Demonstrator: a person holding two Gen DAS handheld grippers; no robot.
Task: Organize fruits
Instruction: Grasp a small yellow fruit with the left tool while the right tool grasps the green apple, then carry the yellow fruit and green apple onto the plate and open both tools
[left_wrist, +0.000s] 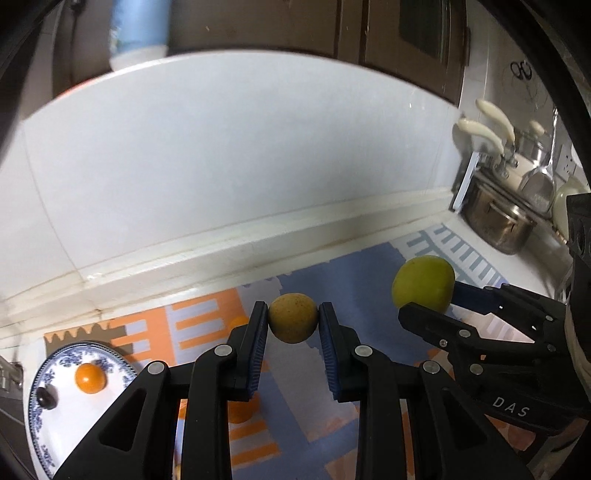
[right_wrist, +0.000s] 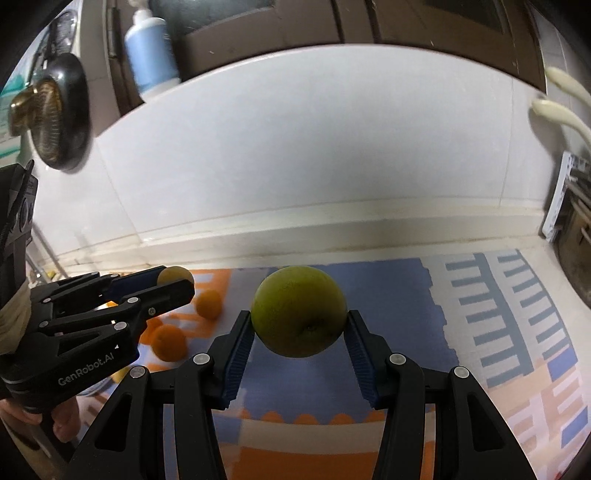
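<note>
My left gripper (left_wrist: 293, 325) is shut on a small brownish-yellow fruit (left_wrist: 293, 322) and holds it above the patterned mat (left_wrist: 295, 406). My right gripper (right_wrist: 299, 328) is shut on a large green fruit (right_wrist: 298, 316), also held above the mat (right_wrist: 406, 314). In the left wrist view the right gripper (left_wrist: 428, 295) sits to the right with the green fruit (left_wrist: 423, 282). In the right wrist view the left gripper (right_wrist: 173, 280) is at the left with its fruit (right_wrist: 173, 275). A blue-and-white plate (left_wrist: 66, 417) at lower left holds an orange fruit (left_wrist: 90, 377) and a dark fruit (left_wrist: 46, 398).
Two oranges (right_wrist: 170, 341) (right_wrist: 208, 303) lie on the mat at the left. A steel pot (left_wrist: 498, 218) and cream-handled utensils (left_wrist: 487, 131) stand at the right. A white tiled wall (left_wrist: 240, 155) backs the counter. A blue bottle (right_wrist: 151, 51) stands on the ledge above.
</note>
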